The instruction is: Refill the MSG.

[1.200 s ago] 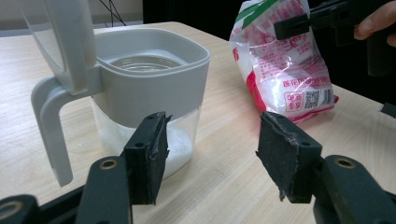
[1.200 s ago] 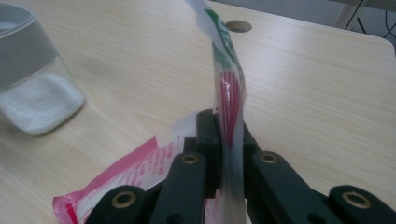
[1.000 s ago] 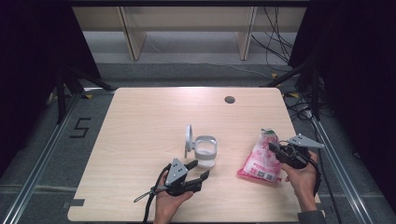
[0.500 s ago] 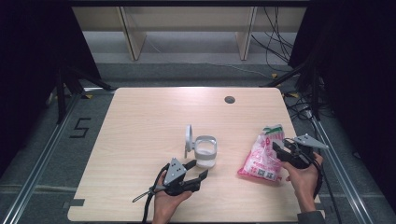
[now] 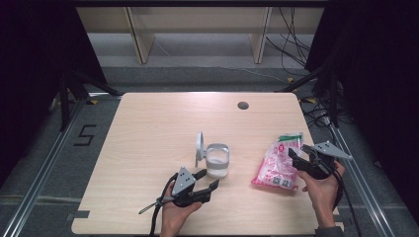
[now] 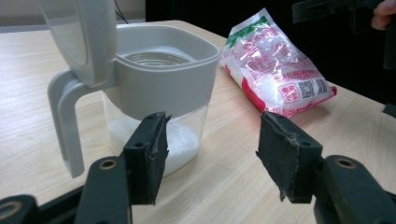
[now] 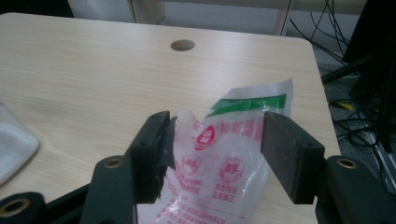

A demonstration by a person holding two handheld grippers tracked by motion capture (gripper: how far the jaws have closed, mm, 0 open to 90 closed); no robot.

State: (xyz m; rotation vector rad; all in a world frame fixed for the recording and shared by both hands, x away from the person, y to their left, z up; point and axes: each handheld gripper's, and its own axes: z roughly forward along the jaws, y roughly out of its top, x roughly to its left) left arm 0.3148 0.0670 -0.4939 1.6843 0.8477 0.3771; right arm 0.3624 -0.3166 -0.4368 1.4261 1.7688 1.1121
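A clear jug [image 5: 217, 161] with a grey collar, handle and raised lid holds white powder at the table's front centre; it looms close in the left gripper view [image 6: 159, 79]. My left gripper [image 5: 207, 180] stands open just in front of it, its jaws [image 6: 210, 154] apart and holding nothing. To the right a pink and white plastic bag [image 5: 279, 163] with a green top lies flat on the table. My right gripper [image 5: 297, 152] is open at the bag's right edge. In the right gripper view the bag's torn top [image 7: 224, 149] lies between and beyond the spread jaws [image 7: 215, 149].
A round cable hole [image 5: 242, 105] sits near the table's far edge. The right table edge [image 5: 316, 163] runs close beside my right hand. Cables and stand legs lie on the floor to the right.
The bag's top has flattened out onto the table and my right gripper has drawn slightly back to the right. The left gripper and jug have stayed put.
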